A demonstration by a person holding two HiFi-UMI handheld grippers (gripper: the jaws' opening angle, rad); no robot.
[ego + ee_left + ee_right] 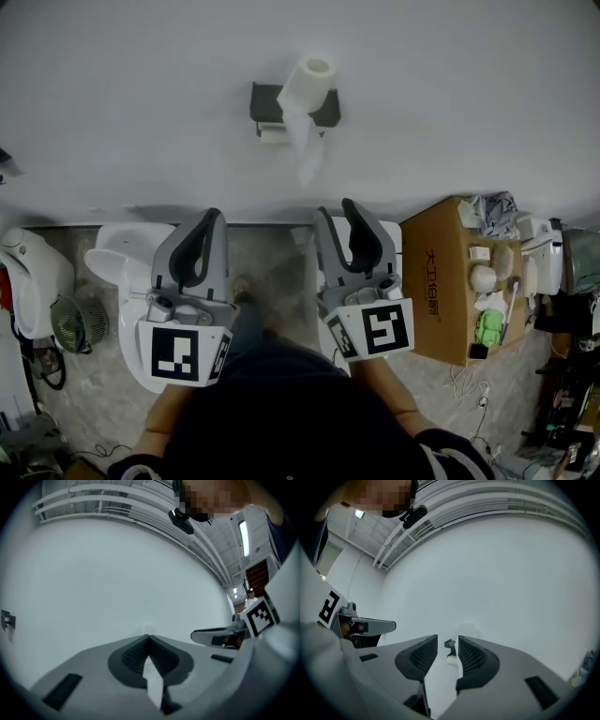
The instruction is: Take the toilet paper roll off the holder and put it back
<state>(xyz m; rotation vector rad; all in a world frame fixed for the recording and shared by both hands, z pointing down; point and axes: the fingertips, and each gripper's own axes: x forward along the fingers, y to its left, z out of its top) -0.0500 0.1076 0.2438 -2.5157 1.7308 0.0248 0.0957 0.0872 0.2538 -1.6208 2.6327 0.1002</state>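
Observation:
A white toilet paper roll (314,75) rests on top of a black wall holder (323,111), with a tail of paper (307,155) hanging below it. A smaller white roll (274,135) sits under the holder's left end. Both grippers are held well below the holder, apart from it. My left gripper (210,225) (148,637) is shut with nothing in it. My right gripper (337,212) (448,641) stands open and empty. In the right gripper view the holder (450,645) shows far off in the gap between its jaws, the roll (468,628) faint above it.
A white toilet (122,272) stands on the floor at the left, with a small fan (70,323) and a white appliance (28,277) beside it. At the right is a cardboard box (450,291) with several small items on top. The wall is bare white.

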